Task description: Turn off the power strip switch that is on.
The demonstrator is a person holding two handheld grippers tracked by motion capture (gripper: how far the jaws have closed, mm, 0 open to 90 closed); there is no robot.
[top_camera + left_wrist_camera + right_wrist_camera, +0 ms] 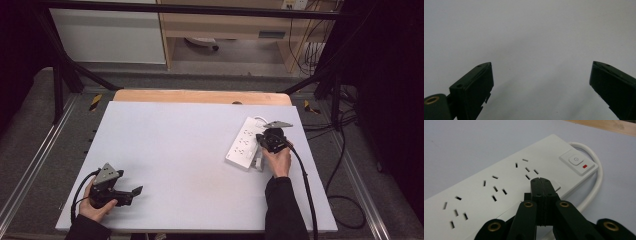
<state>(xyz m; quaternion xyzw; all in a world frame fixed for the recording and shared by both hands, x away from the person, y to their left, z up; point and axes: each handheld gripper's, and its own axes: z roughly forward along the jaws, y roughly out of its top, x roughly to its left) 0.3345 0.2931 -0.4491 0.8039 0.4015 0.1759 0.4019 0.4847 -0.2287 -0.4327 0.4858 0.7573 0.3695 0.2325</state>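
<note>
A white power strip (241, 143) lies at the right side of the table, its sockets bare. In the right gripper view the strip (499, 180) has a white switch (576, 160) with a red mark at its far end, and a white cable (596, 182) curls beside it. My right gripper (261, 138) is shut with nothing between its jaws; its tips (541, 180) sit over the strip's near edge beside the last socket. At the table's near left corner my left gripper (131, 194) is held low and open (541, 75) over bare tabletop.
The pale grey tabletop (180, 150) sits on a wooden board (200, 96) inside a black frame. Black cables (345, 200) trail on the floor at the right. A small white piece (257, 163) lies by the strip's near end.
</note>
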